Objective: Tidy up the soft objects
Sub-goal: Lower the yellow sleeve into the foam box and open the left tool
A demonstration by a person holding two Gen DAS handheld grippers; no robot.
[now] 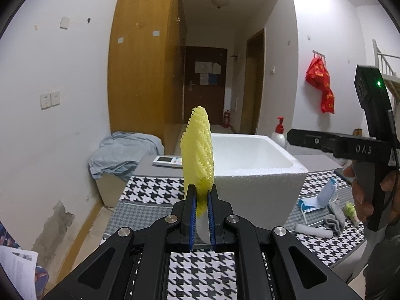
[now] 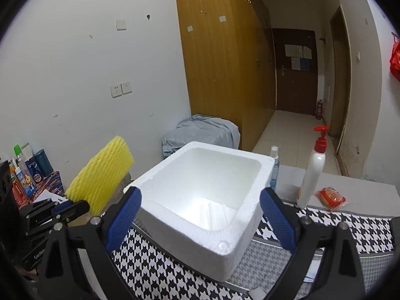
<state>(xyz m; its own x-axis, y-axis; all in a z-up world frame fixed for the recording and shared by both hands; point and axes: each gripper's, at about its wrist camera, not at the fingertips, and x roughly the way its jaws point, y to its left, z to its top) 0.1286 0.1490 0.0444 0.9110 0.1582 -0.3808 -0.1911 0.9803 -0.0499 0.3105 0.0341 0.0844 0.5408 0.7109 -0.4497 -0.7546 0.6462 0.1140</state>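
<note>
Left gripper [image 1: 200, 197]: jaws clamped on the yellow foam net [image 1: 198, 147], held upright before the white foam box [image 1: 260, 175].
Right gripper [image 2: 200, 215]: jaws spread wide, nothing held.
Advice: the net should be carried over the rim, lowered, then released.

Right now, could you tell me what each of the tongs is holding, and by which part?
The left tongs pinch the yellow foam fruit net by its lower end. The right tongs are open and hold nothing.
</note>
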